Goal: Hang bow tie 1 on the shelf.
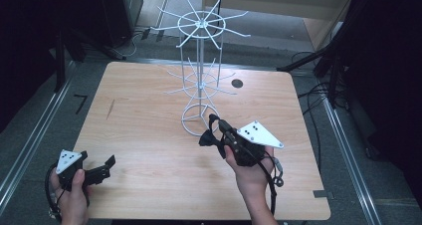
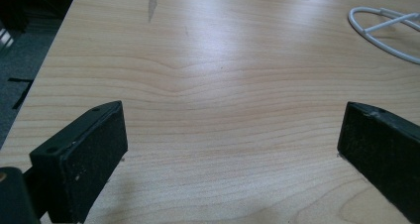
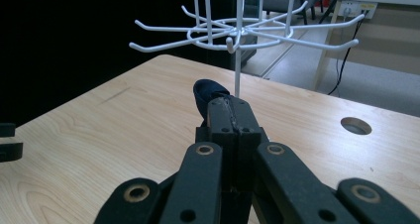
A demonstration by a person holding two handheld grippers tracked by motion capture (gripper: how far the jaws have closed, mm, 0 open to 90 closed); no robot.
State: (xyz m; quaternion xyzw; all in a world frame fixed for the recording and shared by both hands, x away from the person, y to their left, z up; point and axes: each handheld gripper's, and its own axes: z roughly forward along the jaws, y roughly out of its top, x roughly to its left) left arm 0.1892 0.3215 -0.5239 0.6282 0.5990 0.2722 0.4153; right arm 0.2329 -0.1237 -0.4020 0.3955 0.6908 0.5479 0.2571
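A white wire hook rack (image 1: pixel 199 60) with two tiers of hooks stands mid-table on a ring base (image 2: pixel 381 33). My right gripper (image 1: pixel 222 130) hovers just right of that base, shut on a small dark blue soft item (image 1: pixel 206 137) that droops from the jaw tips. In the right gripper view the item (image 3: pixel 207 92) pokes out past the closed jaws of my right gripper (image 3: pixel 230 107), below the rack's lower tier of hooks (image 3: pixel 237 34). My left gripper (image 1: pixel 105 166) rests at the table's near left corner, open and holding nothing, and the left gripper view shows bare wood between the jaws of my left gripper (image 2: pixel 233 140).
The wooden table (image 1: pixel 144 115) has a round cable hole (image 1: pixel 237 83) behind and to the right of the rack. A dark streak (image 1: pixel 110 109) marks the wood at left. Cables and dark stands lie on the floor around the table.
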